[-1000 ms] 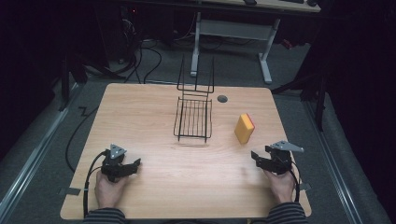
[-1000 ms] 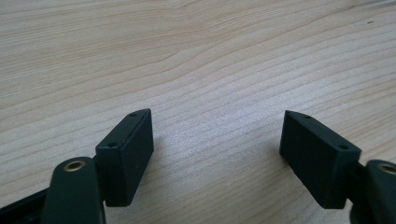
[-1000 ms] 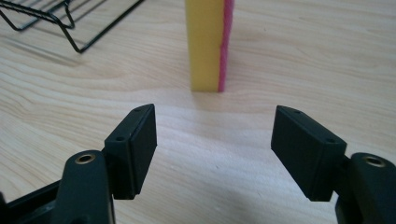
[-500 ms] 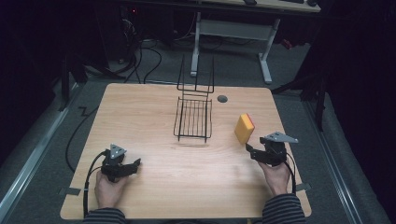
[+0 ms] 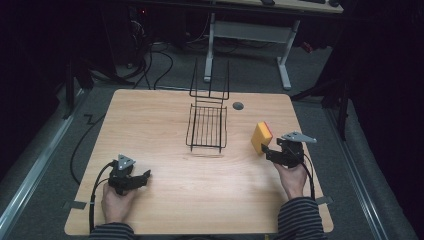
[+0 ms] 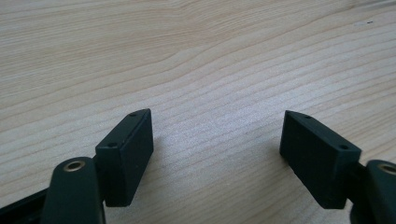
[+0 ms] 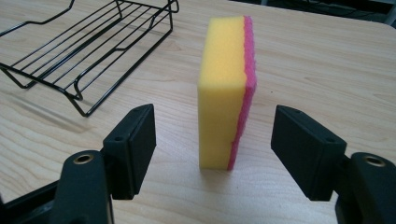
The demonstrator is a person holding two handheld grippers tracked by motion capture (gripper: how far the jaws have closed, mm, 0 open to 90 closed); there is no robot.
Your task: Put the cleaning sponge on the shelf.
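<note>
Two hand-held grippers on a wooden table, the right one facing an upright sponge.

At the near left of the table (image 5: 165,125), the left gripper (image 5: 145,176) rests low in the person's left hand (image 5: 117,202), its jaws spread wide over bare wood with nothing between them. A black wire rack (image 5: 207,127) lies at the table's middle, toward the far edge. To its right stands the yellow sponge (image 5: 261,137) with a pink scouring face, upright on a narrow edge. Just beside it, the right gripper (image 5: 265,150) points at the sponge, jaws held wide; in the right gripper view the sponge (image 7: 226,93) stands just beyond the gap between them, touching neither.
</note>
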